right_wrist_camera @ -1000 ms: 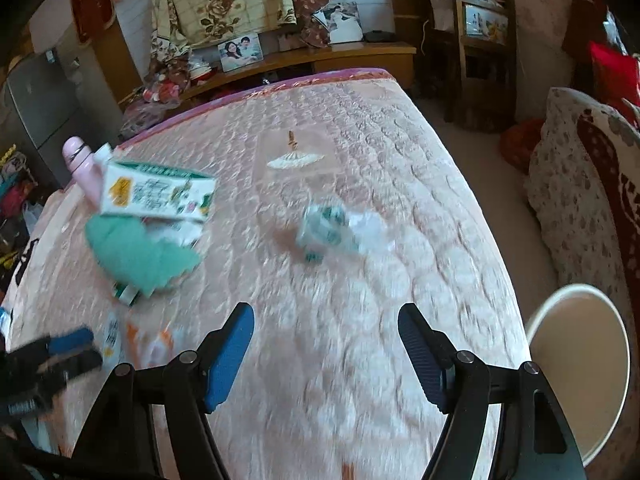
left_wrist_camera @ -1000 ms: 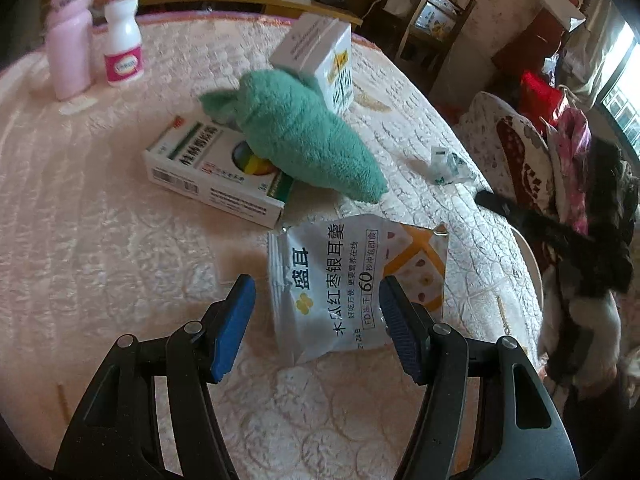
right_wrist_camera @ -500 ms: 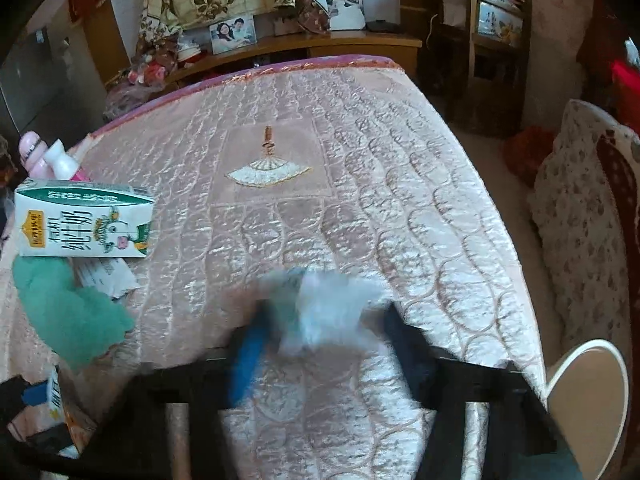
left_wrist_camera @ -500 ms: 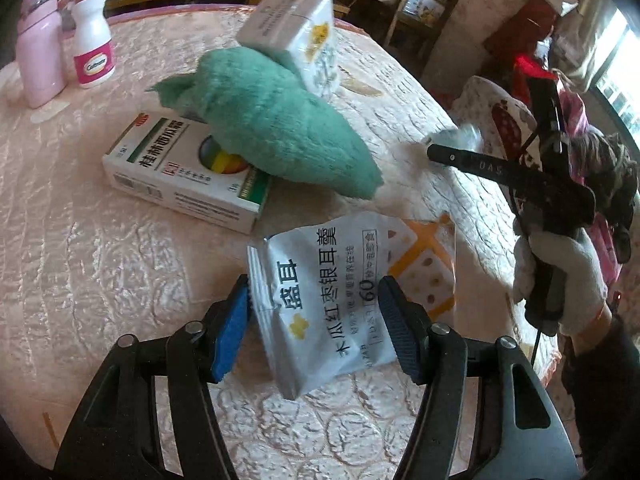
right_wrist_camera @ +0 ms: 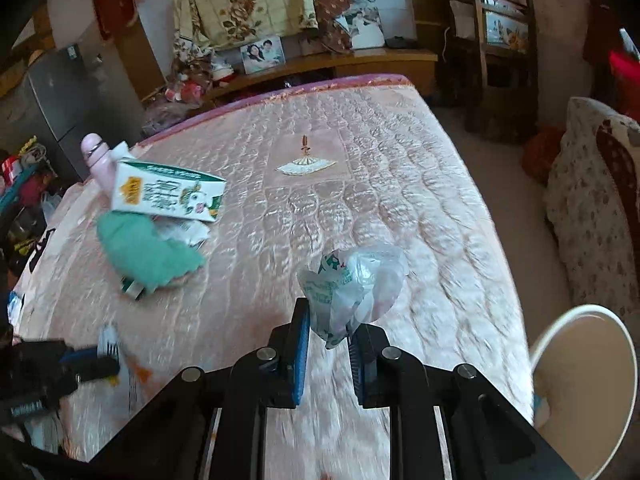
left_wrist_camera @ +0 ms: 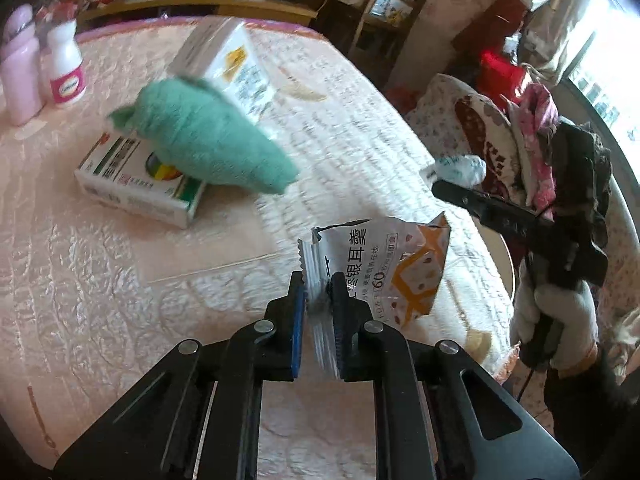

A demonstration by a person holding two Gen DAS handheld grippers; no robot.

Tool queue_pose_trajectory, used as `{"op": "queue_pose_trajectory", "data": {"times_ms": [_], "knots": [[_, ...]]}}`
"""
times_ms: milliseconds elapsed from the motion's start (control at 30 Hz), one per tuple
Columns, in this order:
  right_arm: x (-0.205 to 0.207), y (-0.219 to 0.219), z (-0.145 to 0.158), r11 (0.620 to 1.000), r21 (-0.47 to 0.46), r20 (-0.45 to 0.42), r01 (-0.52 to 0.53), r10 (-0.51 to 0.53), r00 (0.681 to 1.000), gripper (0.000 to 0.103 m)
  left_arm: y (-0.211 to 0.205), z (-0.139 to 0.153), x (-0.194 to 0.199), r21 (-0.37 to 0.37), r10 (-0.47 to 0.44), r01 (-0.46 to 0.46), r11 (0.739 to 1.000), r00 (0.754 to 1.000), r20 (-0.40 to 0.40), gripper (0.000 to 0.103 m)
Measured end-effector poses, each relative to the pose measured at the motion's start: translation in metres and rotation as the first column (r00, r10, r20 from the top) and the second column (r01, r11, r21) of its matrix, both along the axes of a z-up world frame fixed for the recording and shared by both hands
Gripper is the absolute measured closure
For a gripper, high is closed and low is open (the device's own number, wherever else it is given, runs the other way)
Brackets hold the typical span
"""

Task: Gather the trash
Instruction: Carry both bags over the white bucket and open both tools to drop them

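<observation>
While clamped tight on the crimped left edge of a silver-and-orange snack packet [left_wrist_camera: 384,268], left claw [left_wrist_camera: 318,292] held low over the pink quilted surface [left_wrist_camera: 100,280], blue pads pressed into the foil, packet lifted clear of the cloth and tilted to the right. Farther back, a green plush toy [left_wrist_camera: 208,148] lying across a flat medicine box [left_wrist_camera: 136,184], with a white milk carton [left_wrist_camera: 228,68] blurred just behind it. At the far left edge, a pink bottle [left_wrist_camera: 18,76] and a white bottle [left_wrist_camera: 66,68] standing side by side. Off to the right, seen side-on, right claw [left_wrist_camera: 440,188] with a crumpled clear bag [left_wrist_camera: 460,168] at its tip, gripped by a white-gloved hand [left_wrist_camera: 556,320]. From the right wrist: right claw [right_wrist_camera: 329,332] pinched on the lower end of that crumpled clear bag [right_wrist_camera: 352,280], green print showing on the plastic, bag bunched up above the pads and raised off the surface [right_wrist_camera: 360,180]. To the left, milk carton [right_wrist_camera: 168,194] lying on its side, plush toy [right_wrist_camera: 148,252] just in front of it, pink bottle [right_wrist_camera: 96,156] behind. At lower left, left claw [right_wrist_camera: 100,364] blurred, snack packet [right_wrist_camera: 124,368] barely readable beside it. At lower right, beyond the surface edge, a round white-rimmed bin [right_wrist_camera: 584,364], mouth open upward.
</observation>
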State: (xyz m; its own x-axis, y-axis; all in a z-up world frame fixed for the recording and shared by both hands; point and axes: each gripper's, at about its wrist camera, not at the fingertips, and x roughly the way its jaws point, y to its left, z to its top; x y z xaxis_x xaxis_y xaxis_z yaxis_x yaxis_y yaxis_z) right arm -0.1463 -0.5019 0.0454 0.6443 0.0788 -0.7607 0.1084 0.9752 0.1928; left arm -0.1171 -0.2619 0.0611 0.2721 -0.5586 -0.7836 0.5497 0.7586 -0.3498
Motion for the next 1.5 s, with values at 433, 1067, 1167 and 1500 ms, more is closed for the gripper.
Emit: {"op": "queue_pose_trajectory", "data": {"times_ms": [433,1067,1167,1500], "knots": [[-0.073,-0.035,0.034,0.994,-0.071,0.076,0.080,-0.075,0.994,0.086,-0.050,0.048,-0.016,-0.033,-0.063,0.067,0.997,0.992,0.107,0.096],[-0.146,-0.116,0.041,0.960,-0.103,0.074,0.260,-0.253,0.965,0.086,-0.162,0.080,-0.042,-0.064,-0.186,0.202,0.977,0.963,0.197,0.096],[-0.155,-0.128,0.037,0.951,-0.117,0.064,0.286,-0.280,0.958,0.086,-0.184,0.075,-0.045,-0.057,-0.202,0.217,0.975,0.959,0.197,0.096],[-0.176,-0.169,0.013,0.929,-0.093,0.018,0.359,-0.359,0.933,0.086,-0.241,0.057,-0.052,-0.032,-0.252,0.261,0.965,0.952,0.174,0.096]]}}
